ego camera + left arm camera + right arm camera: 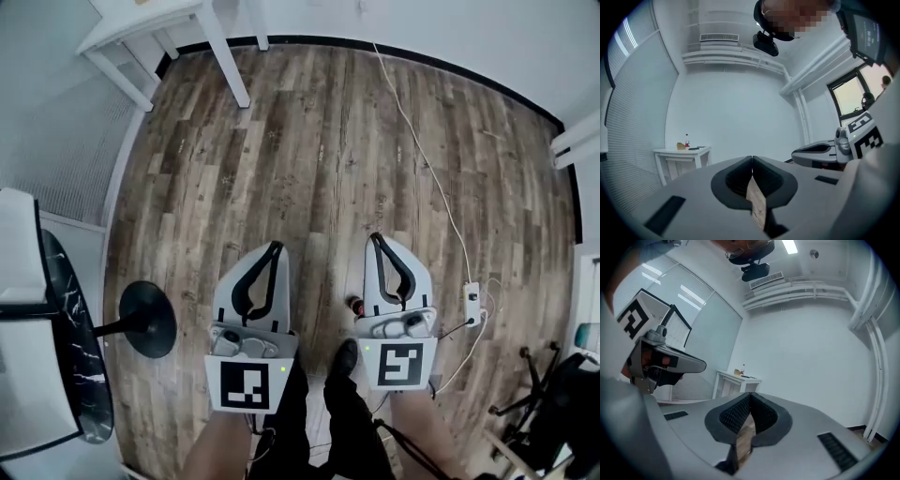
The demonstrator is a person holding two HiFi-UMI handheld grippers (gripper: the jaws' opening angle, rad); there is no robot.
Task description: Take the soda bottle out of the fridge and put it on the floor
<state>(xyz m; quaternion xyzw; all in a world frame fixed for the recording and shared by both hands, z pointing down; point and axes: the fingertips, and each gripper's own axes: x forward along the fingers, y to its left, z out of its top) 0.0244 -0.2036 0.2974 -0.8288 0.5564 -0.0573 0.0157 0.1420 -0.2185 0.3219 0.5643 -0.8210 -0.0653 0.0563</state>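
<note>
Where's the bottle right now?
The bottle stands on the white table by the far wall, left of centre in both gripper views, beside a brown object. The head view does not show it.

— What gets cut off?
— The white table (155, 33), by the head view's top edge; the person's legs (309, 427), by the bottom.
— And that small bottle (686, 140) on the distant table (682, 153)?
— Too small to read its label.

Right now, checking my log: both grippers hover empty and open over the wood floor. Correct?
Not open: shut. The left gripper and right gripper each have jaws closed together, empty, over the wood floor, as both gripper views show.
</note>
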